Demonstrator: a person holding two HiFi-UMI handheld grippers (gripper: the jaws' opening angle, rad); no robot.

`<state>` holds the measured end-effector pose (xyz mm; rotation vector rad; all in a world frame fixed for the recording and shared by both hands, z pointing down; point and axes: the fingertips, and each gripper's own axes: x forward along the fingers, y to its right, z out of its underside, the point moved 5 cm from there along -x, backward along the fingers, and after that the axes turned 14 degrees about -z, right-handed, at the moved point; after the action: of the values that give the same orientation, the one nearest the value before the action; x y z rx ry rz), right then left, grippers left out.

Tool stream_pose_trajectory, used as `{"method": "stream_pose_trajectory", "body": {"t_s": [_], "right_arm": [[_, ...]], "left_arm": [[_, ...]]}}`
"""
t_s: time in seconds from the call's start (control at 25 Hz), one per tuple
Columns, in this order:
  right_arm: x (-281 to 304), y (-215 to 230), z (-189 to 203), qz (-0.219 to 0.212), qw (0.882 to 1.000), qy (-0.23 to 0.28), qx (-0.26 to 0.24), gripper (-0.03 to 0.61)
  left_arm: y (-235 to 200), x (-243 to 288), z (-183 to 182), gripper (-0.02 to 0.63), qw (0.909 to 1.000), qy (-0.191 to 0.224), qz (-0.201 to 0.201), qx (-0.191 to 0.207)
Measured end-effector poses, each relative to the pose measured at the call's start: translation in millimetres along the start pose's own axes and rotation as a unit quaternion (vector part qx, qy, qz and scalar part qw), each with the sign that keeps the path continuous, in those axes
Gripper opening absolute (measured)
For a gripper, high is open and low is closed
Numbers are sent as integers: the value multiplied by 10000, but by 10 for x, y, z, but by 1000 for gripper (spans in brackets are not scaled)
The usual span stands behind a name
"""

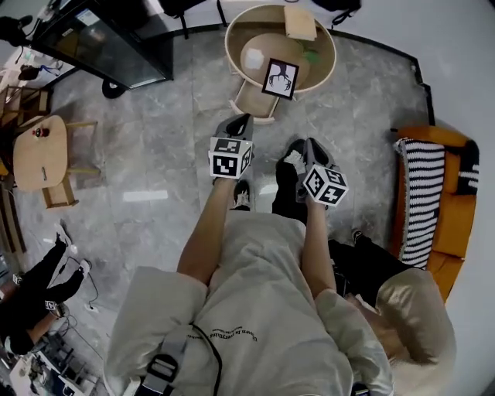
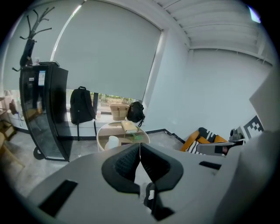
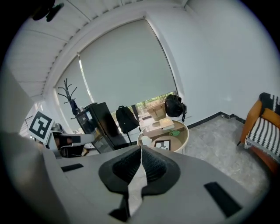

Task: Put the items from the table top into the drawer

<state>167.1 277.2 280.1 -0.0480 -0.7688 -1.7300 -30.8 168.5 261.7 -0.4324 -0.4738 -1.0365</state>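
A round light-wood table (image 1: 329, 58) stands on the floor ahead of me. On it lie a printed card (image 1: 280, 77), a white cup (image 1: 254, 58), a tan book (image 1: 300, 23) and a small green item (image 1: 309, 56). At the table's near side a drawer (image 1: 254, 100) stands pulled out. My left gripper (image 1: 241, 121) is held in the air short of the drawer, its jaws shut and empty (image 2: 139, 146). My right gripper (image 1: 311, 144) hovers beside it, farther from the table, also shut on nothing (image 3: 141, 151). Both gripper views show the table (image 2: 101, 131) (image 3: 185, 131) some way off.
A black glass-fronted cabinet (image 1: 108, 42) stands left of the table. An orange sofa with a striped blanket (image 1: 421, 201) is at the right. A small wooden side table (image 1: 39, 155) sits at the far left. Two backpacks (image 2: 82, 105) and a wicker basket (image 2: 118, 111) rest by the window.
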Motion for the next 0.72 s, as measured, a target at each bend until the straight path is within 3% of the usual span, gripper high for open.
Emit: {"method": "stream_pose_trajectory", "body": {"t_s": [0.24,0.52,0.72], "right_arm": [[807,398,-410,-580,9982,-86,88,35],[1616,1064,-871,-1355,9896,-420,239,35],[2403,1468,-1056,-1866,9753,-1053,-530,35]], "left_arm": [[-297,529,-176,21,9975,-151,-663,-206],[-192,1486,-103,21,9900,-647,-1069,-649],[-183,2272,-41,21,9853,-879,-1214,-822]]}}
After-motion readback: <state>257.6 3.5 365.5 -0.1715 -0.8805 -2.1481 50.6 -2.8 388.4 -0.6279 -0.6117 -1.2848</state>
